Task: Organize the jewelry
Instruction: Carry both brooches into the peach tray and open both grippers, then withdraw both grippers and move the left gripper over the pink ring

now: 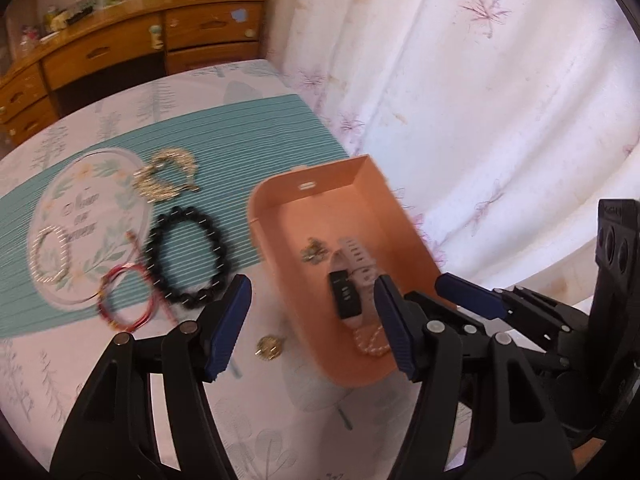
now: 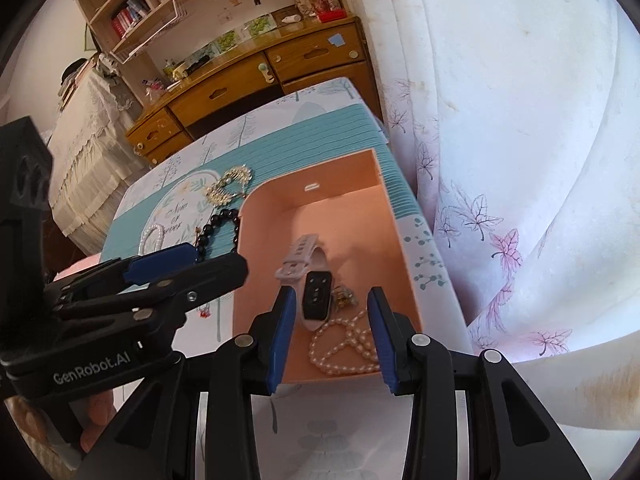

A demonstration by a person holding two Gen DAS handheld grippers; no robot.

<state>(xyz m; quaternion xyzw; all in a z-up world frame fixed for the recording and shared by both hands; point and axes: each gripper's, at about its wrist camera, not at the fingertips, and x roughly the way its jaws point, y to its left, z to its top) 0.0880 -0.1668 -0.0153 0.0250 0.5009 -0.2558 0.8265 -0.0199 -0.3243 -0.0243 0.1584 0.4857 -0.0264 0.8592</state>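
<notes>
One pearl strand (image 1: 374, 340) half-hidden (blurred), box (image 1: 280, 208)

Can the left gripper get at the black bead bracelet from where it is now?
Probably yes. The left gripper is open and empty, and the black bead bracelet lies flat on the mat just ahead of its left finger, beside the pink box, with nothing covering it.

Curtain (image 2: 520, 120): white with pale pink and grey leaf print, hanging in folds, brightly backlit.
Desk (image 2: 256, 80): honey-coloured wood, several drawers, cluttered top, against the far wall.
Shelves (image 2: 152, 4): above the desk, holding books and small boxes.
Lace cover (image 2: 88, 128): cream, draped over furniture at left.
Light: soft daylight through the curtain.
</notes>
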